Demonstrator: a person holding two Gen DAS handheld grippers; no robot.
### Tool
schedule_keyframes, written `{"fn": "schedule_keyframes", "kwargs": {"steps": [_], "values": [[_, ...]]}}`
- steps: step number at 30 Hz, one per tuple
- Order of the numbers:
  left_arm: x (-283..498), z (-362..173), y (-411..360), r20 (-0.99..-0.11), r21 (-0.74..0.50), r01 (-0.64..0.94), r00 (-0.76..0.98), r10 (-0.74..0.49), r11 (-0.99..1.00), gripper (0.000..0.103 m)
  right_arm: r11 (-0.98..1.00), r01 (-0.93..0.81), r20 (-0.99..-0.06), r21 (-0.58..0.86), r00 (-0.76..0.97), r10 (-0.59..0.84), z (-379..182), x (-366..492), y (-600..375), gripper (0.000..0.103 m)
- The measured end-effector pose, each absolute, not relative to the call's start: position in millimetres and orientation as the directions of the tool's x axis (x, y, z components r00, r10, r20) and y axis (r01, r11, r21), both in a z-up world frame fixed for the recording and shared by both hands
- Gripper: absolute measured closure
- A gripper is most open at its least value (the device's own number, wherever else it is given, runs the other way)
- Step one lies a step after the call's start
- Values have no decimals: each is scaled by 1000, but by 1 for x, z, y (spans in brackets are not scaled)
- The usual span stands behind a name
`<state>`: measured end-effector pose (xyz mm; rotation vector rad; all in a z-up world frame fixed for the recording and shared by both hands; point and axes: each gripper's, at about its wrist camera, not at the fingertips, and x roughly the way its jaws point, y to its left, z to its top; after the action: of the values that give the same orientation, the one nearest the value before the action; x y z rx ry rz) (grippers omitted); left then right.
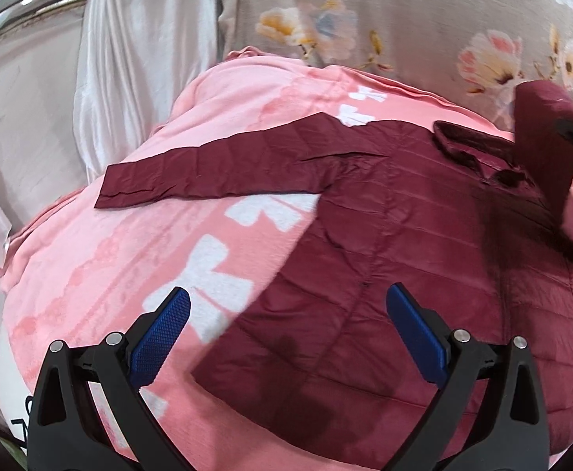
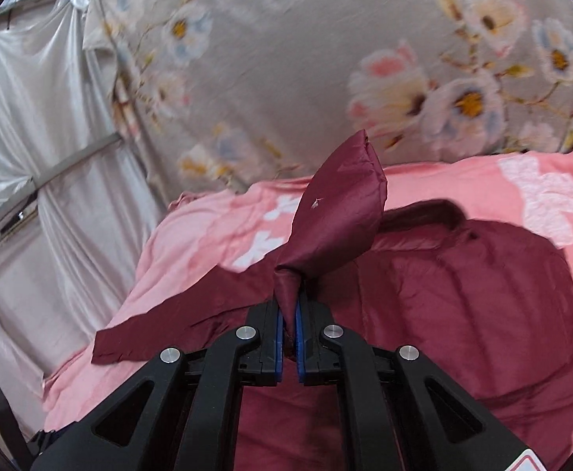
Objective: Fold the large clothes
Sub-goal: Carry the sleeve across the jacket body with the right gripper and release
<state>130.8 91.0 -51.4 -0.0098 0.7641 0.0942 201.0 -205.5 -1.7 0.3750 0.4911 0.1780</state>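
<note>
A maroon quilted jacket [image 1: 396, 243] lies flat on a pink blanket [image 1: 121, 259], its left sleeve [image 1: 208, 172] stretched out to the left. My left gripper [image 1: 286, 310] is open and empty, hovering over the jacket's lower left hem. My right gripper [image 2: 288, 310] is shut on the jacket's other sleeve [image 2: 337, 212] and holds its cuff raised above the jacket body [image 2: 463, 298]. That raised sleeve also shows in the left wrist view [image 1: 541, 145] at the far right, near the collar [image 1: 467, 145].
A grey floral sheet [image 2: 286, 59] rises behind the blanket. White satin drapery [image 1: 137, 62] and a metal rail [image 2: 74, 161] stand at the left. The blanket [image 2: 208, 235] drops off at its left edge.
</note>
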Motion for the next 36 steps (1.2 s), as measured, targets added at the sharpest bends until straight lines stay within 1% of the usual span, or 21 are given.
{"fn": "schedule_keyframes", "kwargs": {"steps": [6,9,11,12,14,15,16,18,19,23,26,30,31,33,34,35,36], "values": [[136,-56,109,-697,14,-114,711,92,993,5,914,-102,-505,394,807,307,-35,242,-152,98],[140,-58,116,-699,6,-120,709,89,993,5,929,-97,-561,358,773,297,-58,257,-131,97],[144,-59,118,-700,-7,-115,710,77,993,5,934,-98,-594,343,748,296,-72,265,-122,91],[145,-59,118,-700,-18,-110,711,66,994,5,938,-96,-613,333,733,293,-80,269,-118,90],[150,-59,117,-699,-53,-92,714,29,994,5,943,-95,-644,320,709,289,-93,271,-112,84],[155,-59,115,-700,-85,-73,715,-7,994,5,943,-94,-652,319,701,290,-95,271,-110,75],[160,-59,113,-700,-108,-55,713,-36,993,5,941,-96,-655,325,695,297,-97,268,-110,64],[172,-62,105,-709,-161,-15,697,-105,987,5,938,-101,-638,332,709,302,-94,254,-117,56],[180,-64,101,-711,-197,8,688,-148,980,5,937,-100,-625,334,721,300,-91,244,-123,55],[219,-77,82,-715,-324,35,646,-268,946,5,925,-50,-587,376,760,279,-82,206,-170,52],[245,-93,66,-724,-395,41,601,-339,918,5,891,73,-572,448,789,223,-82,174,-233,52],[278,-121,51,-724,-540,-6,512,-462,841,6,822,224,-566,523,813,138,-93,140,-306,51],[283,-127,49,-721,-566,-28,502,-478,824,7,803,254,-566,539,816,122,-97,133,-321,51],[287,-128,47,-714,-578,-49,513,-477,814,13,758,305,-561,576,823,94,-105,122,-352,51],[289,-126,46,-711,-575,-46,521,-472,817,26,742,319,-556,590,827,86,-108,119,-363,51],[291,-125,45,-713,-571,-40,520,-470,820,44,721,338,-554,605,829,76,-112,116,-375,51],[295,-124,43,-713,-570,-26,512,-479,821,53,700,348,-551,623,831,76,-117,116,-386,51]]}}
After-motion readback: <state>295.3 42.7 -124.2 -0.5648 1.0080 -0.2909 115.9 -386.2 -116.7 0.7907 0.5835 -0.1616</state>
